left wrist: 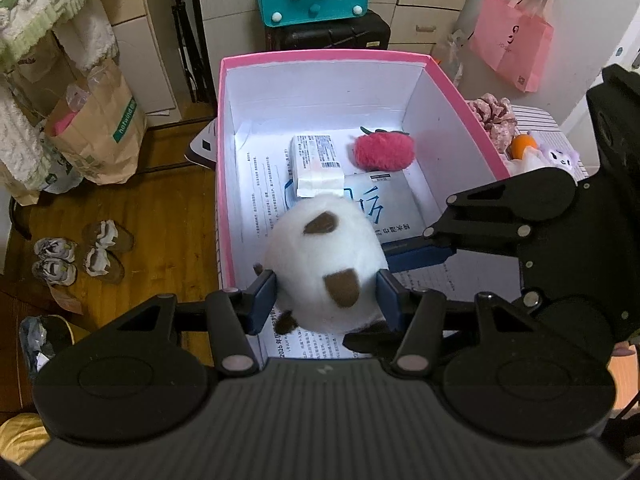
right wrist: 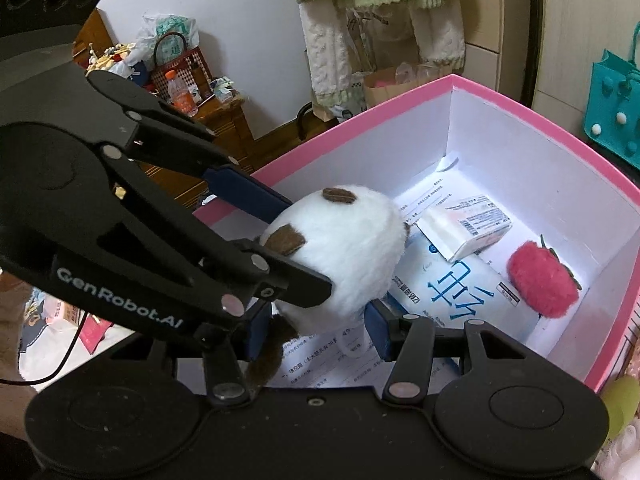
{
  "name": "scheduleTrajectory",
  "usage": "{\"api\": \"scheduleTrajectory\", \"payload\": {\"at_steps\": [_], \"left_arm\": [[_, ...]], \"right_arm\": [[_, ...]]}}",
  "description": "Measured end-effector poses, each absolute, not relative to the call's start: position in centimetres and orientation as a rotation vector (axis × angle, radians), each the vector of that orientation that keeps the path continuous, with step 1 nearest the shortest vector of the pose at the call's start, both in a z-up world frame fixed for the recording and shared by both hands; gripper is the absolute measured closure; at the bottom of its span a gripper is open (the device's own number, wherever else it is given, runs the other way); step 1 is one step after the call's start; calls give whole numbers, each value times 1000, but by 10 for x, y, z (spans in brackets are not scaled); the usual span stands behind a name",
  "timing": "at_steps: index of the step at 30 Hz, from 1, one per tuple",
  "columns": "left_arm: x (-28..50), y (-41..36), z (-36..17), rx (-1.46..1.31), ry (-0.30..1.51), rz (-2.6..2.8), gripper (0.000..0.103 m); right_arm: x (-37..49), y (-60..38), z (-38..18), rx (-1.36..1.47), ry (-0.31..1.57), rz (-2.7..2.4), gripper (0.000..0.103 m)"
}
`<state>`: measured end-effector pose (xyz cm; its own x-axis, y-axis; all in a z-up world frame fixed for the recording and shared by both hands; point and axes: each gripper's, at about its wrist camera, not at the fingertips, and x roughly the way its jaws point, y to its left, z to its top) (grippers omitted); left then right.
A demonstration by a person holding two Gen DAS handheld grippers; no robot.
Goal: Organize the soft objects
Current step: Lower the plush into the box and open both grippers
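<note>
**Pink-rimmed box, one plush pinched from two sides**

Pink card outside and white inside, one box [left wrist: 240, 128] sits in front of me, its floor lined with printed sheets. I count, going left to right in my left wrist view: one white plush toy with brown patches [left wrist: 328, 264] at the near end, one small white packet [left wrist: 318, 160] behind it, one flat pale-blue pouch [left wrist: 390, 200] lying under that packet, and one fuzzy red plush fruit [left wrist: 382, 151] toward the far right corner. Outside the box, on the right, I see a small heap of other soft things, too crowded to count.

I have two tools in play. My left gripper [left wrist: 326, 296] stands partly spread, its two blue pads pressing the plush toy's flanks, so it is pinching the toy just above the paper. My right gripper [right wrist: 316, 334] comes in from the right side, also partly spread, and its blue pads sit against the toy's lower body; I read that as a second pinch on the same toy. In my right wrist view the left gripper's fingers [right wrist: 248, 196] cross over the box's near rim.
</note>
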<state>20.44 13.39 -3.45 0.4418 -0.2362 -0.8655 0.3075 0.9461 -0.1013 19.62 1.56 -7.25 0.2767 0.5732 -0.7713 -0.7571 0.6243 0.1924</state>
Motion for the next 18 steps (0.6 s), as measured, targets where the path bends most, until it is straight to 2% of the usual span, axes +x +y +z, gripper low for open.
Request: {"api": "scheduleTrajectory", "payload": {"at_steps": [9, 18], "left_arm": [[180, 136, -17, 101, 985, -326, 48], [148, 128, 12, 148, 931, -311, 48]], "right_arm": [[183, 0, -62, -227, 893, 882, 46], [150, -31, -25, -213, 822, 838, 46]]}}
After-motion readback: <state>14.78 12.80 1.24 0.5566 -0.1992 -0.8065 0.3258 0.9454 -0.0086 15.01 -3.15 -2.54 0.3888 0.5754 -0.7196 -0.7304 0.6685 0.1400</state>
